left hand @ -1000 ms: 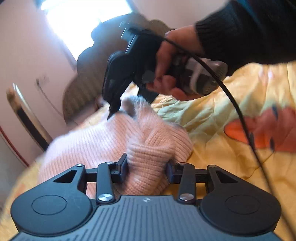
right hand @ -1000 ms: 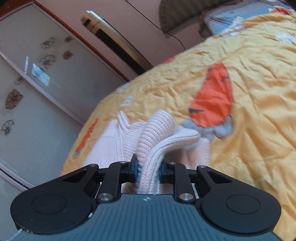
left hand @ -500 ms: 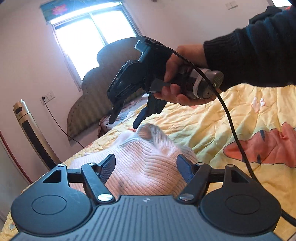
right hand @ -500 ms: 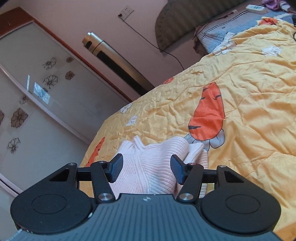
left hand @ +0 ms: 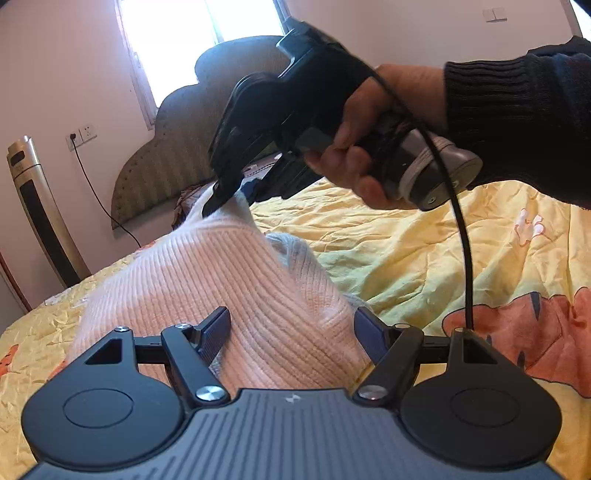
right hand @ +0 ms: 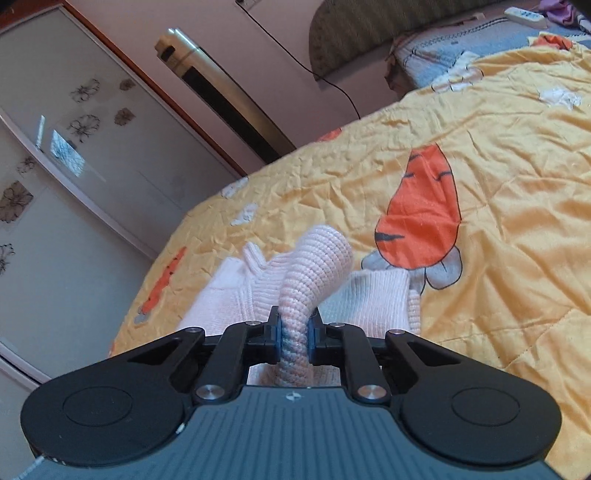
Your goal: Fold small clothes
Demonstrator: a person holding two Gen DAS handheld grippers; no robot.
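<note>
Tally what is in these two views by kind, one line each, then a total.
Pink knit garment: 1
Yellow carrot-print bedspread: 1
Tower fan: 1
Headboard: 1
Grippers, left gripper open, right gripper pinching the knit: 2
Total: 6

We see daylight flooding from the blown-out window (left hand: 207,33) at far left, glaring white. The yellow carrot-print bedspread (right hand: 498,206) is brightly, evenly lit. Fisheye bending curves the glass-panelled wardrobe door (right hand: 74,155); the dark handheld gripper (left hand: 236,192) is slightly motion-blurred.
</note>
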